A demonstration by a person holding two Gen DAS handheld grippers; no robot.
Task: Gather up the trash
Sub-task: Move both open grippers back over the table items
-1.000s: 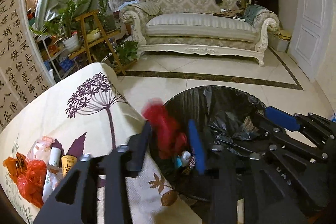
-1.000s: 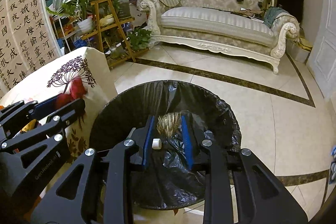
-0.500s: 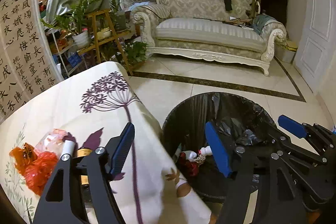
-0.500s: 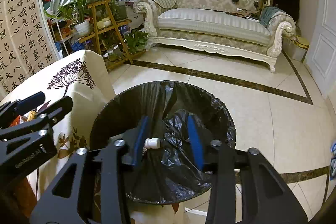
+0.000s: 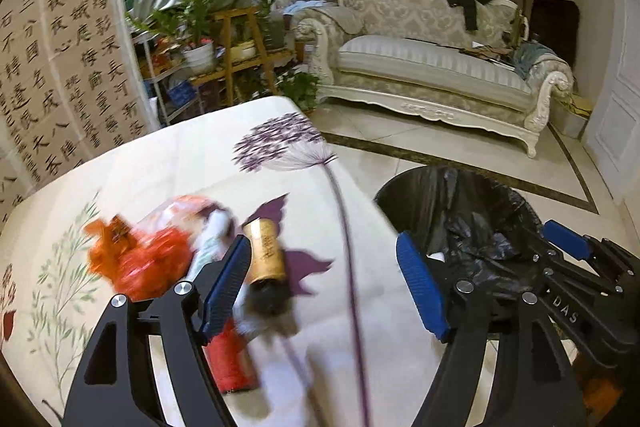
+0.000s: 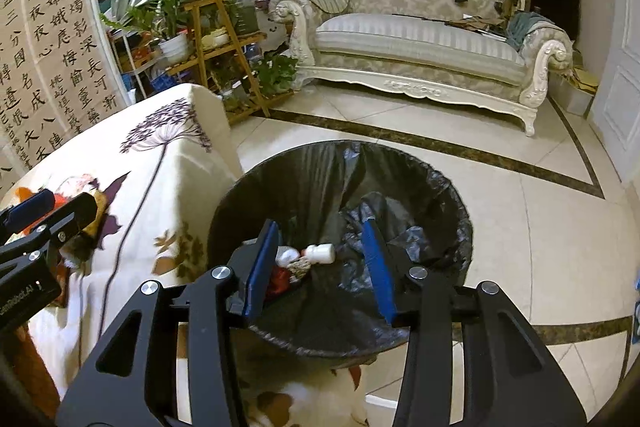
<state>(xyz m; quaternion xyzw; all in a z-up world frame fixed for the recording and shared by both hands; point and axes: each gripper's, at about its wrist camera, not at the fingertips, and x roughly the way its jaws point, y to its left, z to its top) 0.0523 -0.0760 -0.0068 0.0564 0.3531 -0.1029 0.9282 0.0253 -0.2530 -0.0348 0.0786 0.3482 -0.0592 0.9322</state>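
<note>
Black plastic lines the bin [image 6: 440, 187], which stands on the tiled floor [image 6: 540, 219] just beside the worktop's [image 5: 168, 171] right edge. Inside it, seen from the right wrist view, lie a small white bottle [image 6: 322, 253], a second white piece beside it and something red underneath, all close to the bin's near-left wall.

The right gripper [image 6: 320, 263] hangs over the bin with its jaws parted and nothing between them; the blue pads frame the rubbish lying below. The left gripper [image 5: 326, 285] is over the worktop's right edge, near the corner that faces the sofa [image 5: 432, 63]. Its jaws are opening, spread wide, and they grip nothing. In the right wrist view the left gripper shows at the left border, above the cloth.

A cream tablecloth [image 5: 280, 147] printed with purple dandelion heads and leaves covers the worktop. More rubbish waits on it, toward the left edge: a crumpled red-orange plastic bag [image 5: 136, 259], a pale wrapper [image 5: 180, 211] touching it, a tan cork-like cylinder [image 5: 264, 253] lying tilted just beside the left pad, and a red cylinder [image 5: 230, 359] near the front edge, partly hidden behind the left finger [image 5: 226, 283]. This cluster is blurred, so finer details cannot be made out.

Potted plants [image 6: 172, 11] on wooden shelves stand beyond the worktop's far corner.
</note>
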